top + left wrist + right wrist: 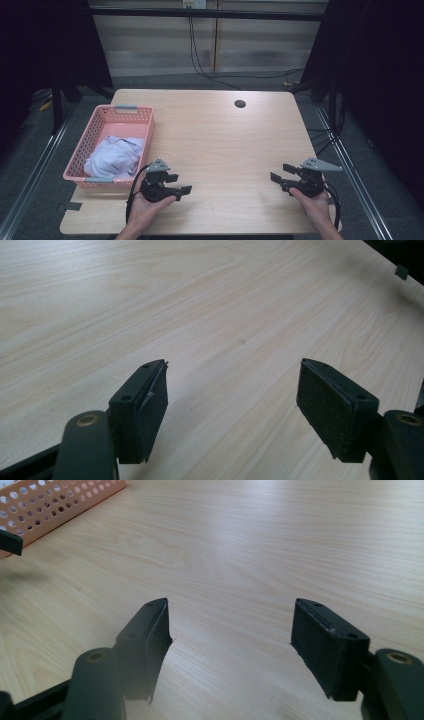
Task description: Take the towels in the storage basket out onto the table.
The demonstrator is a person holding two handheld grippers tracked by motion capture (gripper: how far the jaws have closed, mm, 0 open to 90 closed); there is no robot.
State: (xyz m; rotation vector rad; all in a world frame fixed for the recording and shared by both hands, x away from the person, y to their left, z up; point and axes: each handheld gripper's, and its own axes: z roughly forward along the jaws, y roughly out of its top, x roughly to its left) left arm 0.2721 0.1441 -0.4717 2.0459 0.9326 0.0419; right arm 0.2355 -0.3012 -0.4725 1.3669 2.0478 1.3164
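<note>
Both grippers rest low over the desk [220, 135] — left gripper [181, 184] beside the pink basket [145, 127] holding what looks like crumpled cloth [114, 157], right gripper [279, 173] well apart — fingers spread, nothing between.

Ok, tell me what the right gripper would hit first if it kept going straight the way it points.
Probably the left gripper. The right gripper points across bare table toward it, jaws open and empty. The pink basket lies beyond, slightly off line; depth is hard to judge.
</note>
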